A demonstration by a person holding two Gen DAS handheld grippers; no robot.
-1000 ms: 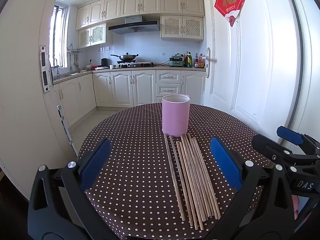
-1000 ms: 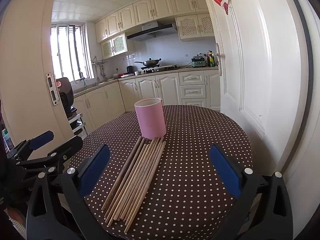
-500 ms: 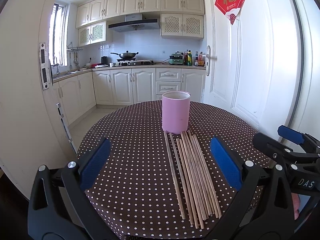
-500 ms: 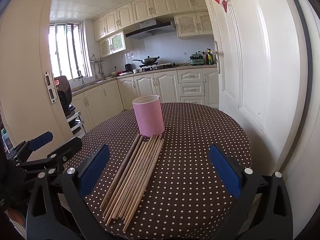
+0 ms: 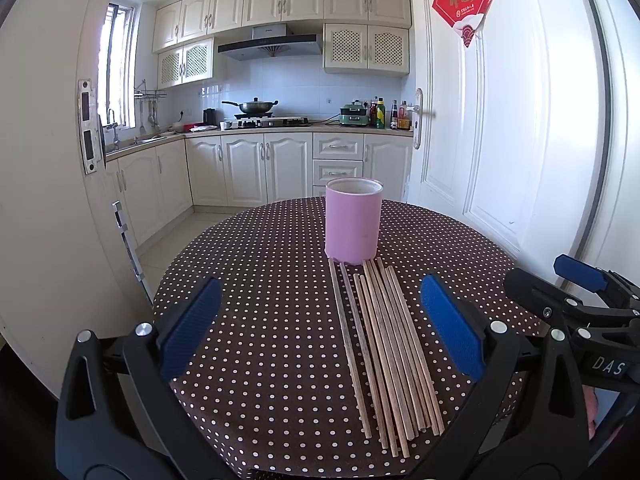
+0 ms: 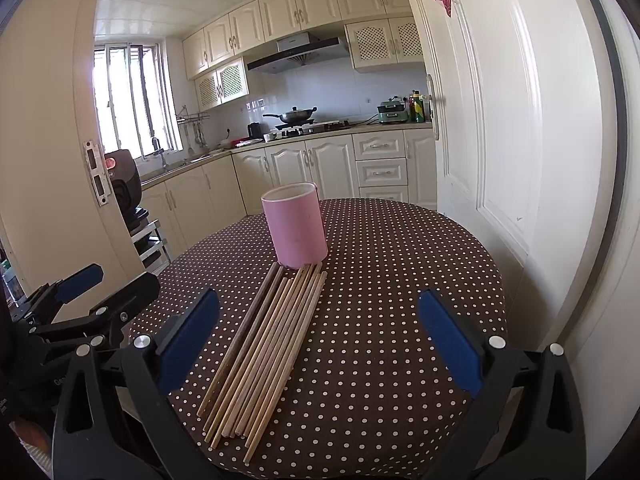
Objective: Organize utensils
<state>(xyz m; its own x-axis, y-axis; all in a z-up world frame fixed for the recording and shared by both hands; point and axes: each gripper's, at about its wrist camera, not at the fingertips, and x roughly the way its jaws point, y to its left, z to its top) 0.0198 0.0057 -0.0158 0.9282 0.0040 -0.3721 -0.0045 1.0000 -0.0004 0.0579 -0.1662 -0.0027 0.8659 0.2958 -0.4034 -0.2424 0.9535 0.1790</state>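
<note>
A pink cylindrical cup [image 5: 353, 220] stands upright on a round table with a brown polka-dot cloth [image 5: 260, 300]; it also shows in the right wrist view [image 6: 297, 226]. Several wooden chopsticks [image 5: 384, 352] lie side by side in front of the cup, also seen in the right wrist view [image 6: 268, 348]. My left gripper [image 5: 320, 324] is open and empty, above the near table edge, left of the chopsticks. My right gripper [image 6: 316, 332] is open and empty, over the near ends of the chopsticks.
A white door [image 5: 500, 140] stands close on the right of the table. A door frame [image 5: 52, 160] is on the left. Kitchen cabinets and a stove [image 5: 272, 120] lie beyond. A black appliance on a rack [image 6: 126, 192] stands left of the table.
Both grippers have risen slightly and drifted a little; the cup and chopsticks sit a touch lower in view. Both stay open and empty. Nothing on the table moved.
</note>
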